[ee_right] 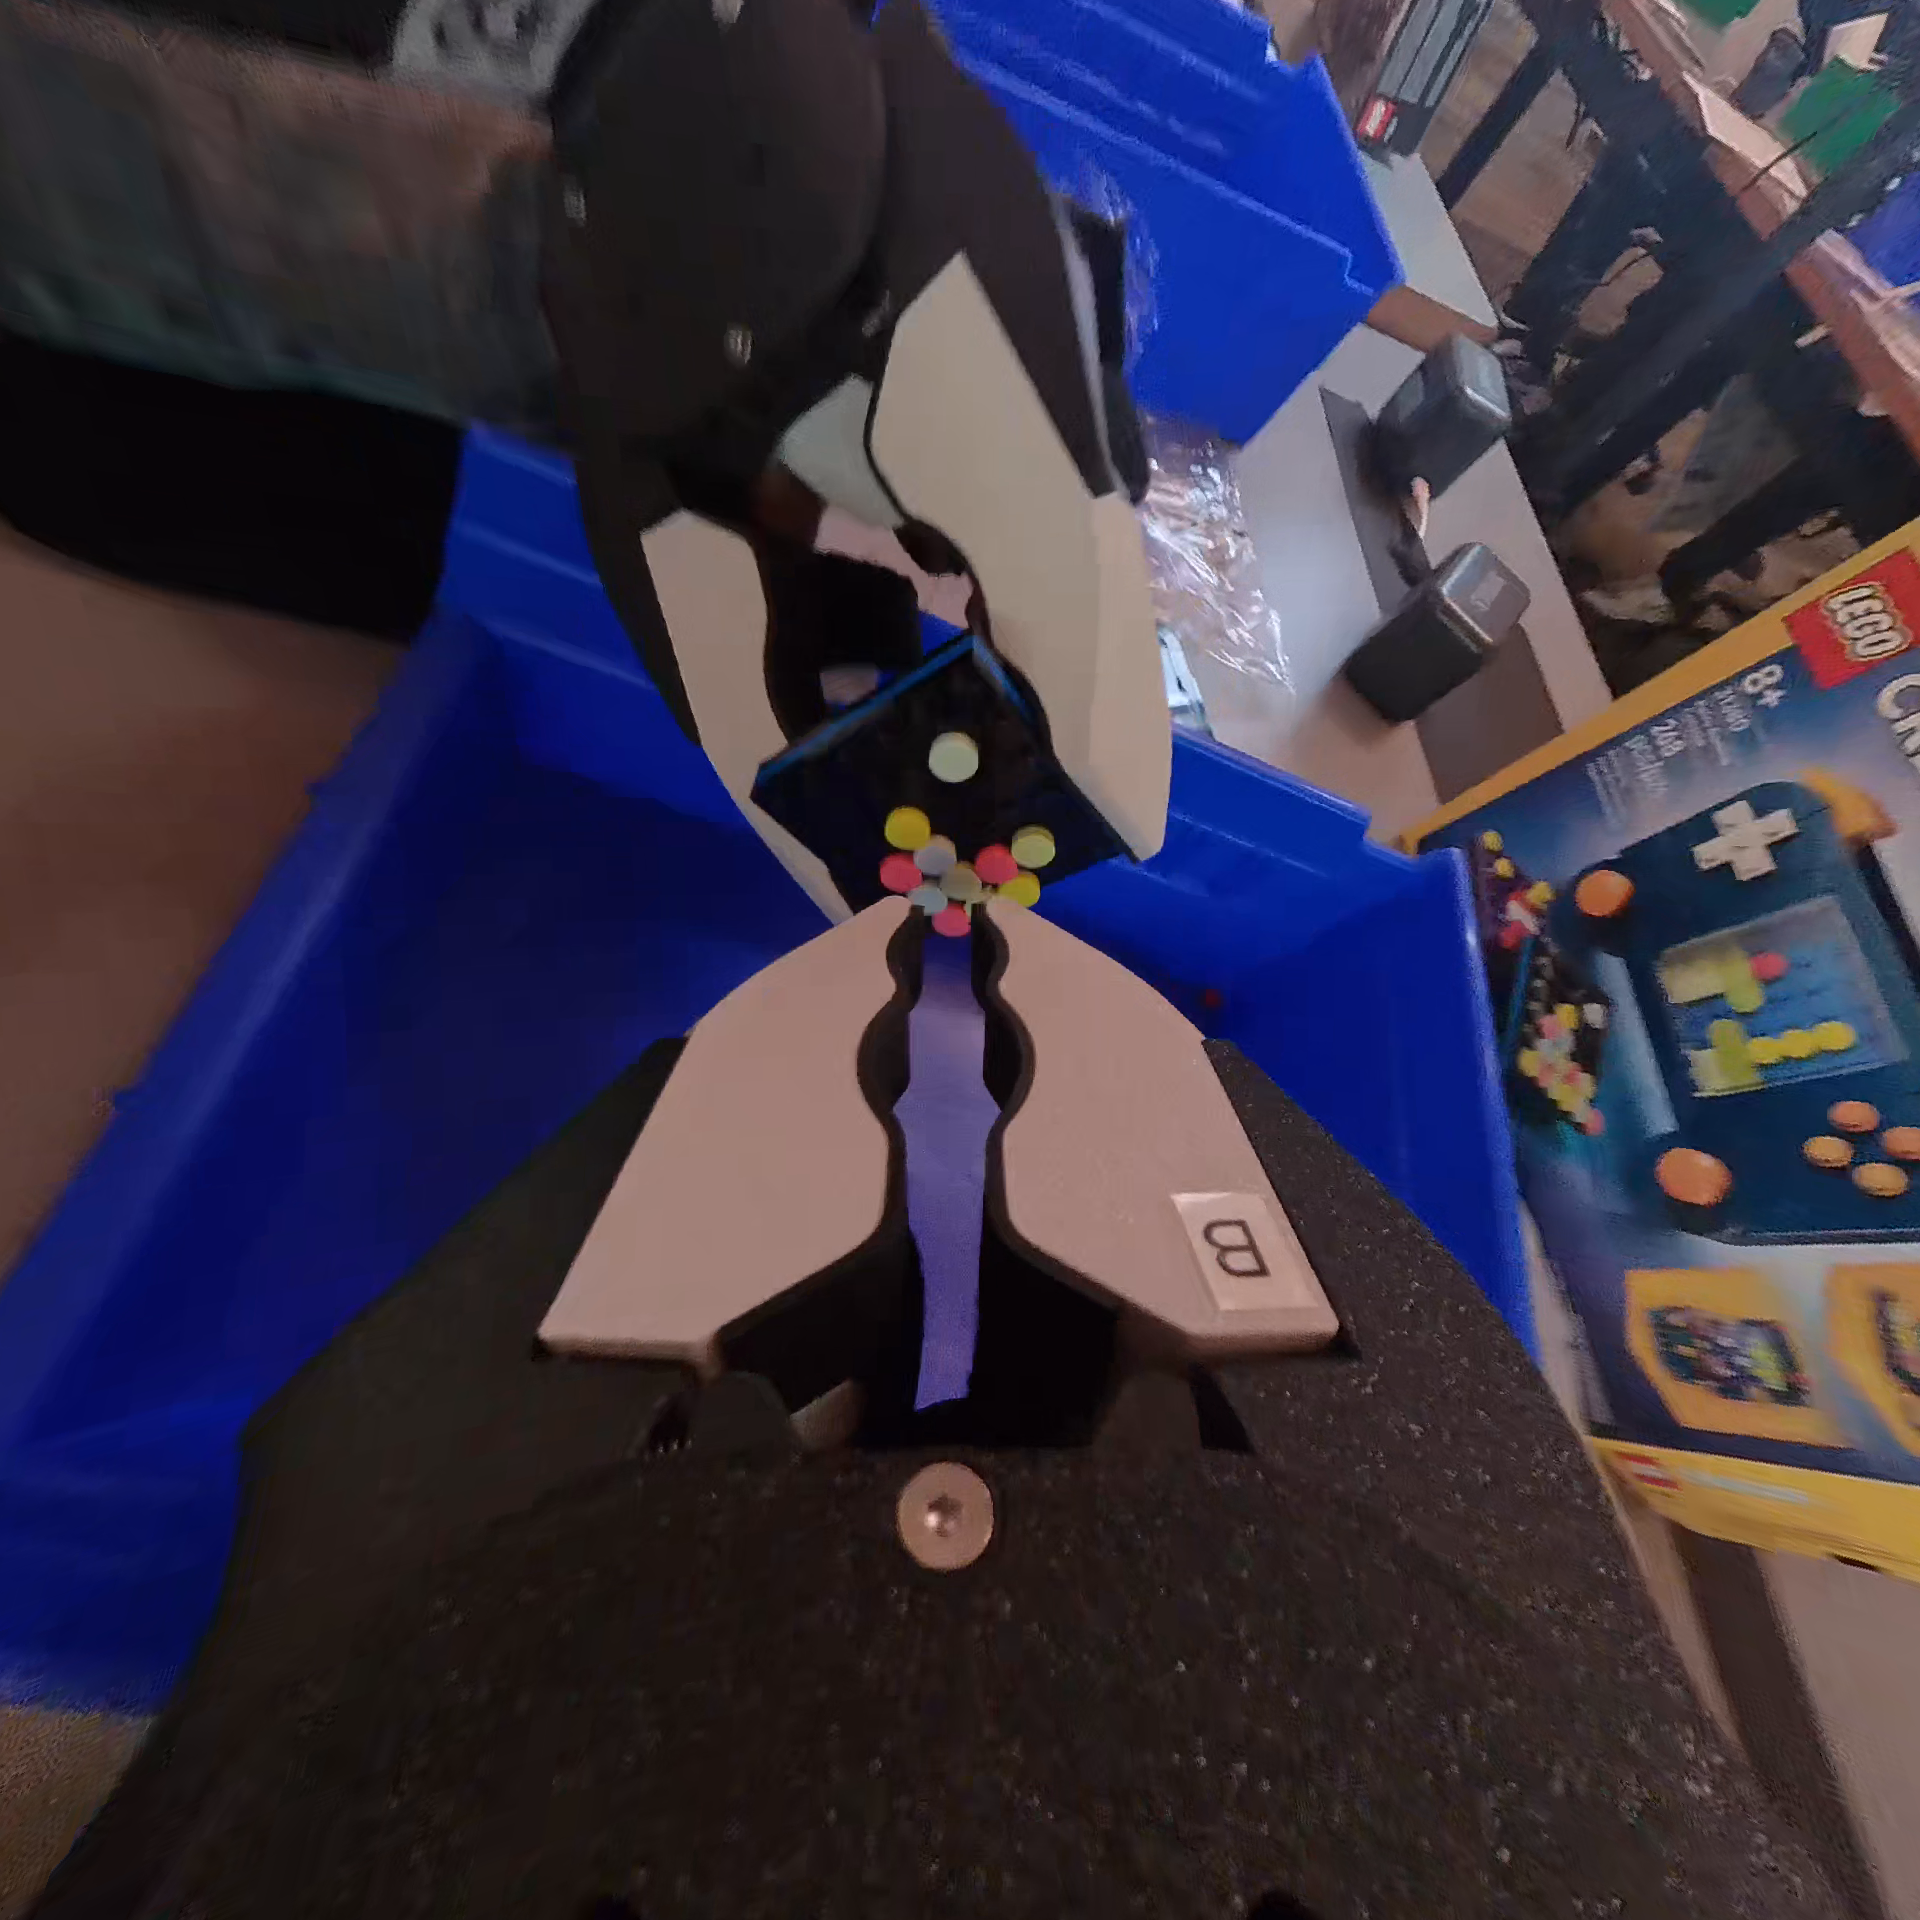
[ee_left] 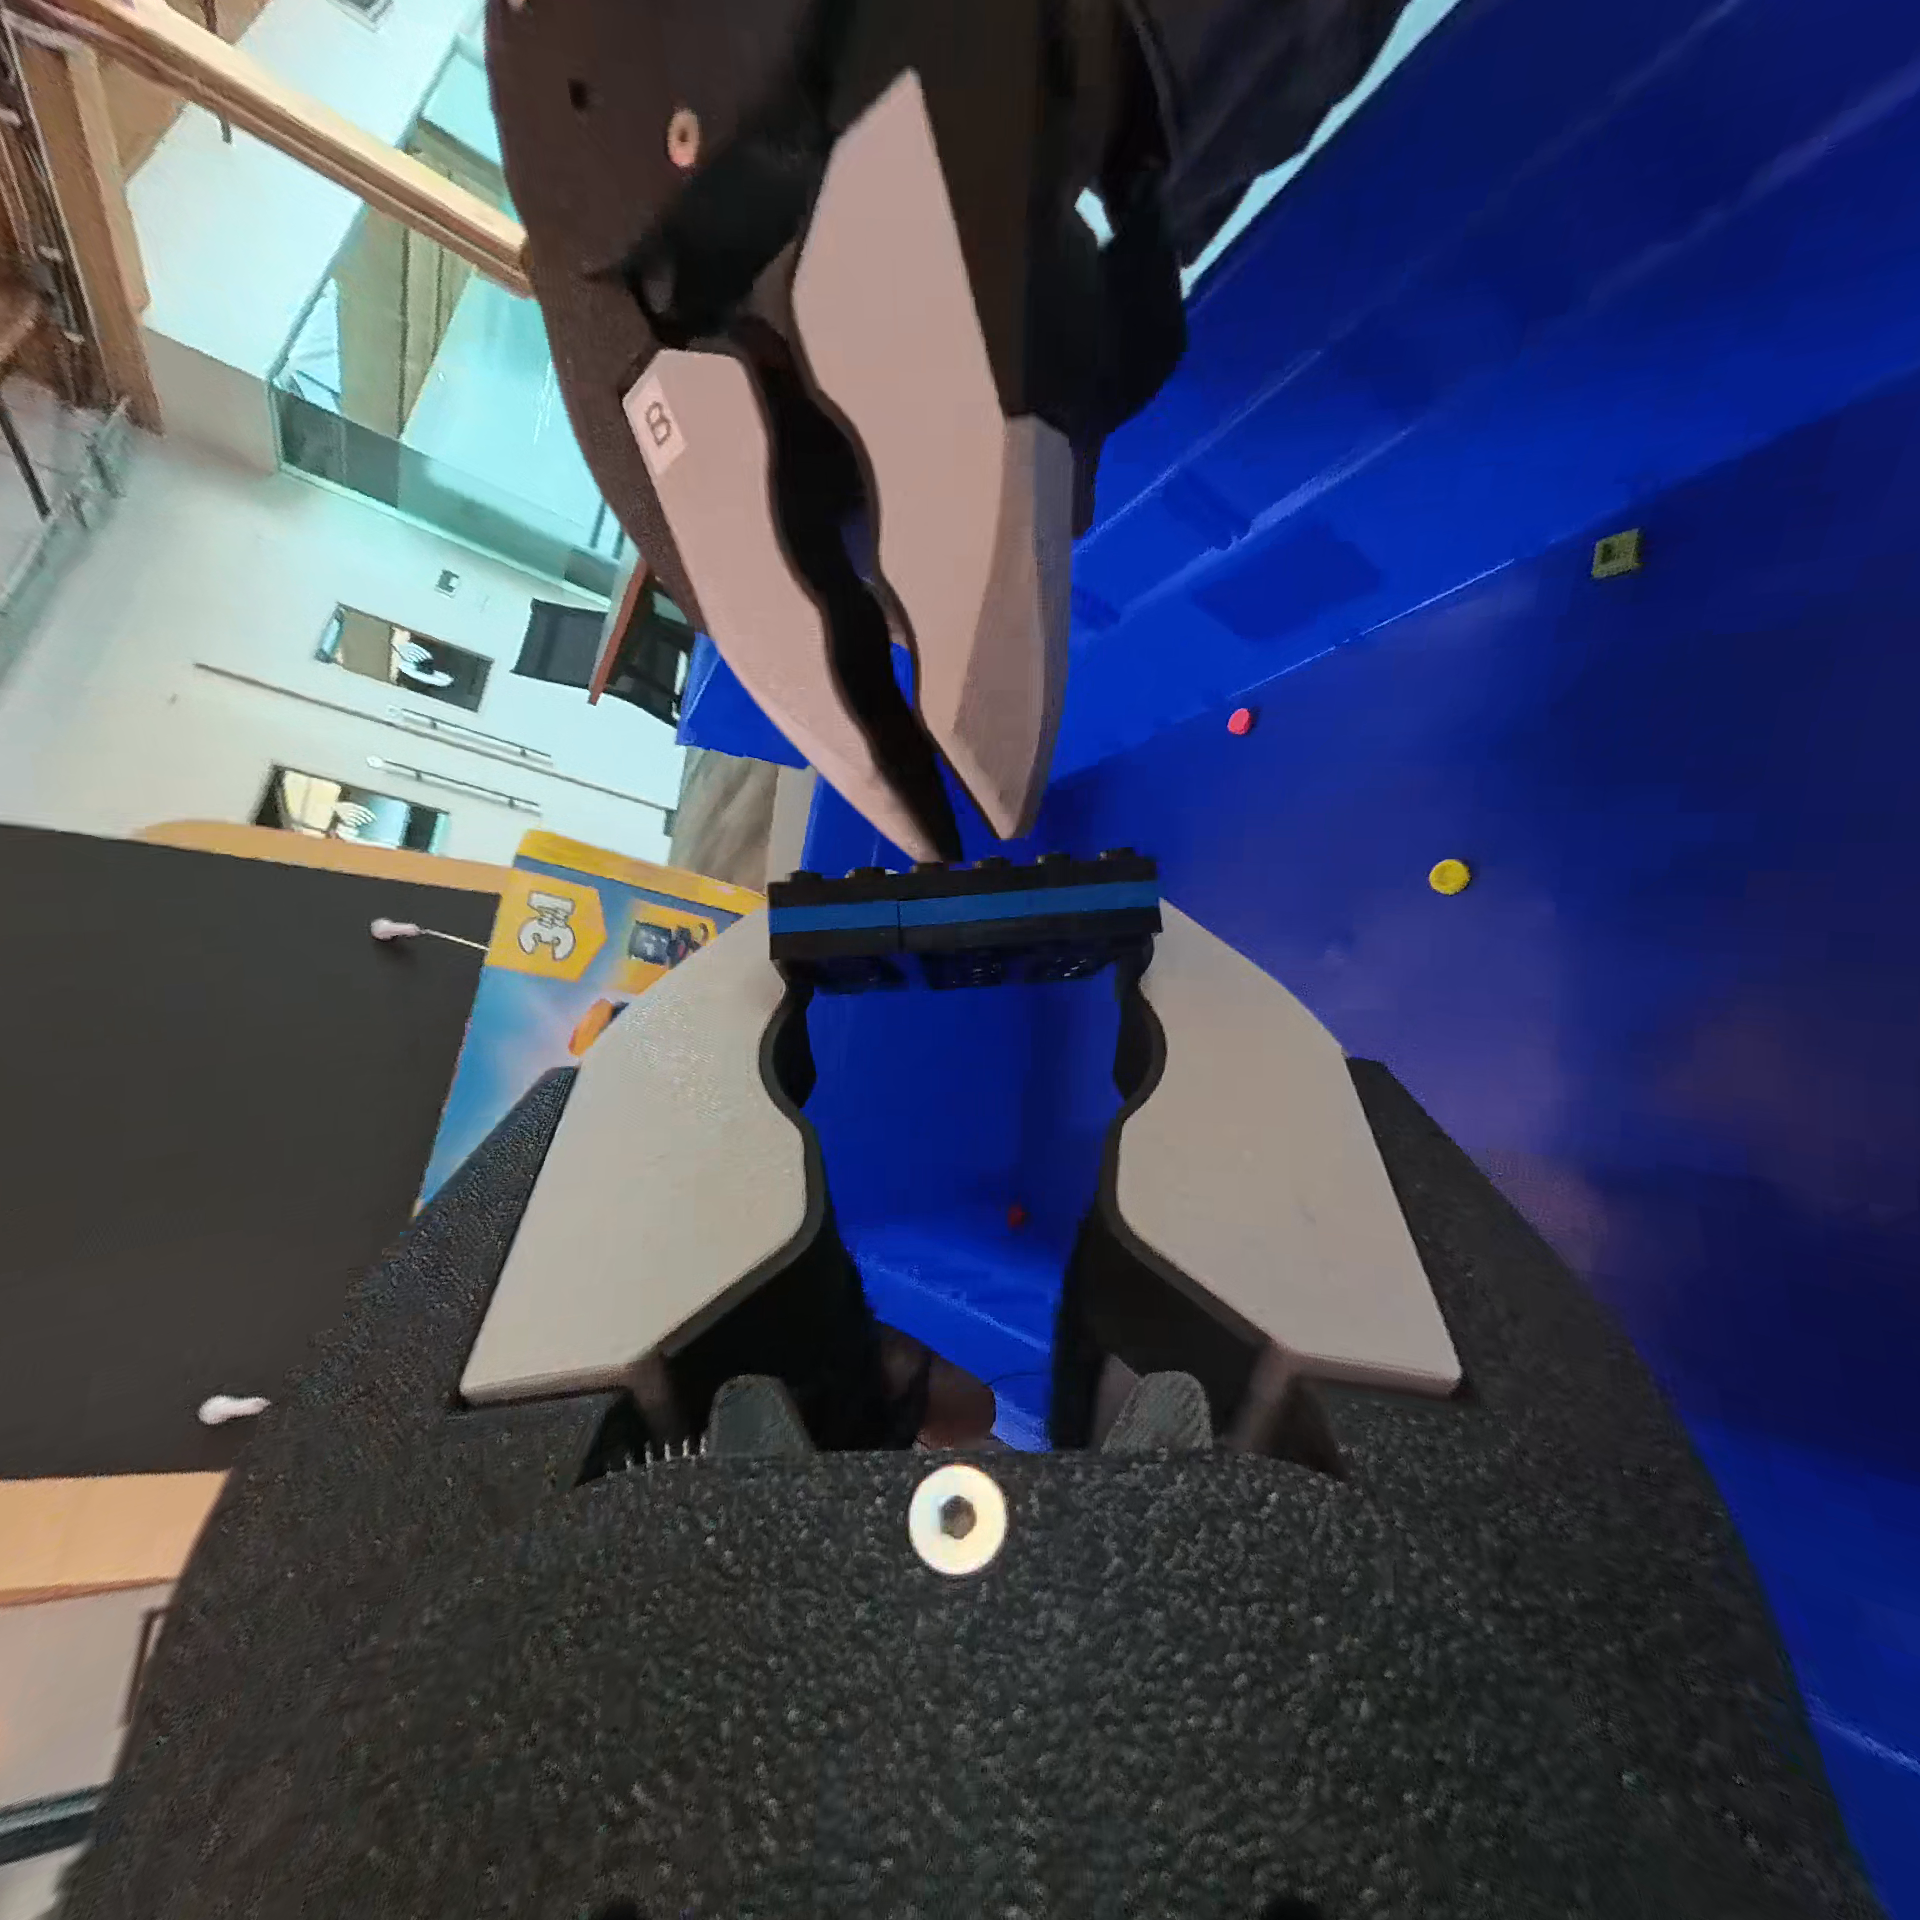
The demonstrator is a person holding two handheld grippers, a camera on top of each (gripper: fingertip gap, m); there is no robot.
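My left gripper [ee_left: 964,935] is shut on a black plate with a blue middle layer [ee_left: 964,904], its pads pressing on the two ends. In the right wrist view the plate's top [ee_right: 894,758] carries several round yellow, red and pale tiles [ee_right: 961,862]. One of the left gripper's fingers [ee_right: 1049,582] shows there beside the plate. My right gripper [ee_right: 948,914] is nearly closed, with a small red round tile [ee_right: 951,920] between its tips at the plate's near edge. In the left wrist view the right gripper [ee_left: 966,842] comes from above and touches the plate's studded top.
Both grippers hang over a blue bin [ee_left: 1455,1039] [ee_right: 312,1039]. It holds loose pieces: a red round one [ee_left: 1238,721], a yellow round one [ee_left: 1448,876] and a green square one [ee_left: 1617,554]. A toy box [ee_right: 1714,1039] stands at the right, a black board [ee_left: 208,1091] at the left.
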